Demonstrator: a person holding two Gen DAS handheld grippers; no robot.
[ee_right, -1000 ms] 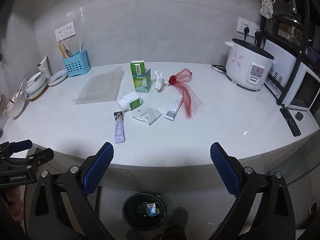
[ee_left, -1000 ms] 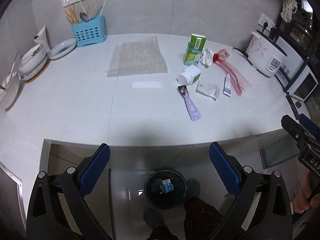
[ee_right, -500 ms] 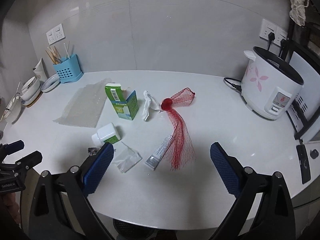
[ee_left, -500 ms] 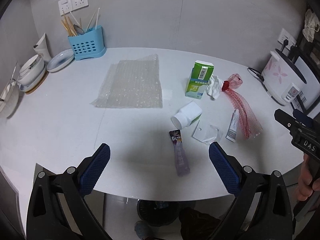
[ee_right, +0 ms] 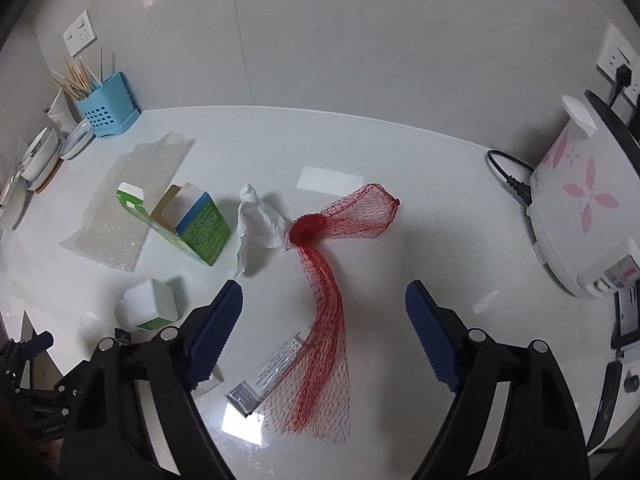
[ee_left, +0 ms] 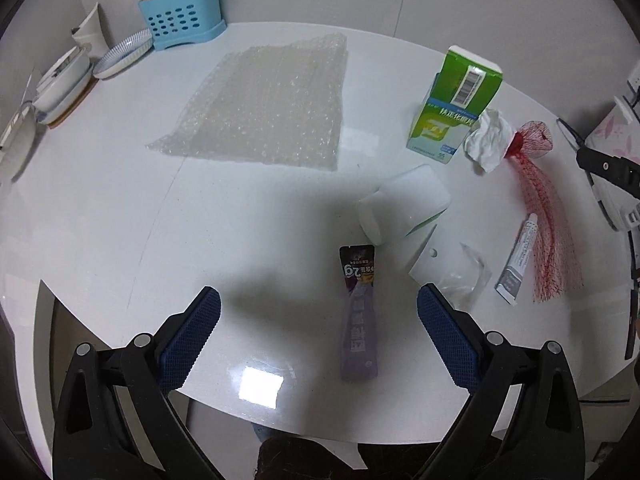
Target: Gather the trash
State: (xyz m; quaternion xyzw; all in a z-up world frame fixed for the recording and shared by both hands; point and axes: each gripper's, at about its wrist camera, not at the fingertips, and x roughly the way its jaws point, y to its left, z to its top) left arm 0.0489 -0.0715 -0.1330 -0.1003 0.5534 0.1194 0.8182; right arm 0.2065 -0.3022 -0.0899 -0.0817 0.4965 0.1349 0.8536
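Red mesh net [ee_right: 324, 320] between right tool [ee_right: 324, 312] pads — untouched, jaws closing.

Both grippers have come forward and down over the white counter [ee_left: 100, 208]. A second ago the left gripper [ee_left: 318, 330] hung out past the counter's edge, above a black bin on the floor. Now it sits low over the counter, with the purple sachet [ee_left: 359, 312] between its wide-apart fingers, not touching them. The right gripper [ee_right: 324, 334] has come in close over the red net [ee_right: 326, 320] and the small tube [ee_right: 266, 376]. Its jaws have just been closing a little, pressing on nothing.
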